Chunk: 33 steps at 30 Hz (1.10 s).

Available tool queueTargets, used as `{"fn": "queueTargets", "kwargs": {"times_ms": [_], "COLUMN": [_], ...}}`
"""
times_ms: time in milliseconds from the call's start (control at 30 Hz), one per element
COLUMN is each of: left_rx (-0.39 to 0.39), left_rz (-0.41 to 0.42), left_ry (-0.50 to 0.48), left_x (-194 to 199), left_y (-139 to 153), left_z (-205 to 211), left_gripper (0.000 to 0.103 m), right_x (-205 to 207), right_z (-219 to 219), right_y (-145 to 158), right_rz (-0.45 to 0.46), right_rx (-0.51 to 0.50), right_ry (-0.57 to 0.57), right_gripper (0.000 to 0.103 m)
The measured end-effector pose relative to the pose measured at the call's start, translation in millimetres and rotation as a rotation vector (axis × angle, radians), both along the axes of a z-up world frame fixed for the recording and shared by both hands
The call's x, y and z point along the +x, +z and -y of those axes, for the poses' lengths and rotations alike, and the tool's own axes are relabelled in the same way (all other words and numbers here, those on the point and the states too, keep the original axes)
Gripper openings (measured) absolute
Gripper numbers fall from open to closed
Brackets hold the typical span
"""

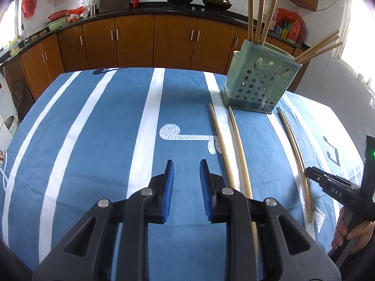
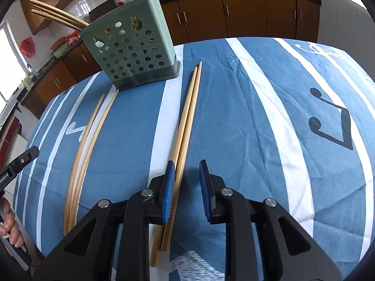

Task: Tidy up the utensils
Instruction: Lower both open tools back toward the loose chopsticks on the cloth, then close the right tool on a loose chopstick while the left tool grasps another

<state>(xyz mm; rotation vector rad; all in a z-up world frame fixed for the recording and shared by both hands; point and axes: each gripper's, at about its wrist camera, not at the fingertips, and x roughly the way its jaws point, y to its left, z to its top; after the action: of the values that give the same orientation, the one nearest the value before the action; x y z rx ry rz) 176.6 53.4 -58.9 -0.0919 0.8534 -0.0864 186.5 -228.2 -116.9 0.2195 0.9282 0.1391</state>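
Both jaws stand released. My left gripper point(image 1: 186, 167) hovers over bare cloth with nothing between its ribbed blue pads point(image 1: 169, 185). My right gripper point(image 2: 187, 168) is parted over a pair of chopsticks point(image 2: 187, 121), the near stick just beside the left pad; I cannot tell whether it touches.

Table point(image 2: 234, 117): blue cloth, matte weave, broad white stripes, printed music notes, slight creases.

Utensil holder point(image 1: 260, 82): pale green plastic, square-sided, punched with round holes, darker base, standing near the far edge of the table. Chopsticks inside point(image 1: 262, 7) lean upright; three more fan out of one corner.

Loose sticks: plain pale wood, slender, tapering. Second pair point(image 1: 230, 145) lies side by side, far tips toward the holder's base, one tip just at it.

Left view alone shows the kitchen counter point(image 1: 140, 11) with woks and a cutting board, and my right hand point(image 1: 351, 231). Right view alone shows the pair's blunt near ends, one stick reaching nearer than the other.
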Motion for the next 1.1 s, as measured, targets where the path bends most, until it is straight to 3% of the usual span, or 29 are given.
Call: {"fn": "queueTargets", "kwargs": {"times_ms": [300, 433, 767, 933, 1100], "left_rx": [-0.001, -0.002, -0.05, -0.063, -0.022], "left_rz": [-0.014, -0.021, -0.043, -0.059, -0.082], "left_ry": [-0.014, -0.024, -0.085, -0.114, -0.134], "left_x": [3, 4, 5, 10, 15], "left_y": [-3, -5, -16, -22, -33], "left_z": [9, 13, 29, 43, 60], "left_gripper": [0.024, 0.024, 0.024, 0.024, 0.023], "right_x": [1, 4, 14, 12, 10], "right_z": [-8, -4, 67, 70, 66], "right_y": [-1, -2, -4, -4, -4], "right_rz": [0.014, 0.021, 0.013, 0.02, 0.026], "right_rx": [-0.069, -0.097, -0.08, -0.095, -0.108], "right_ry": [0.022, 0.005, -0.218, -0.213, -0.204], "right_gripper": [0.022, 0.008, 0.007, 0.007, 0.007]}}
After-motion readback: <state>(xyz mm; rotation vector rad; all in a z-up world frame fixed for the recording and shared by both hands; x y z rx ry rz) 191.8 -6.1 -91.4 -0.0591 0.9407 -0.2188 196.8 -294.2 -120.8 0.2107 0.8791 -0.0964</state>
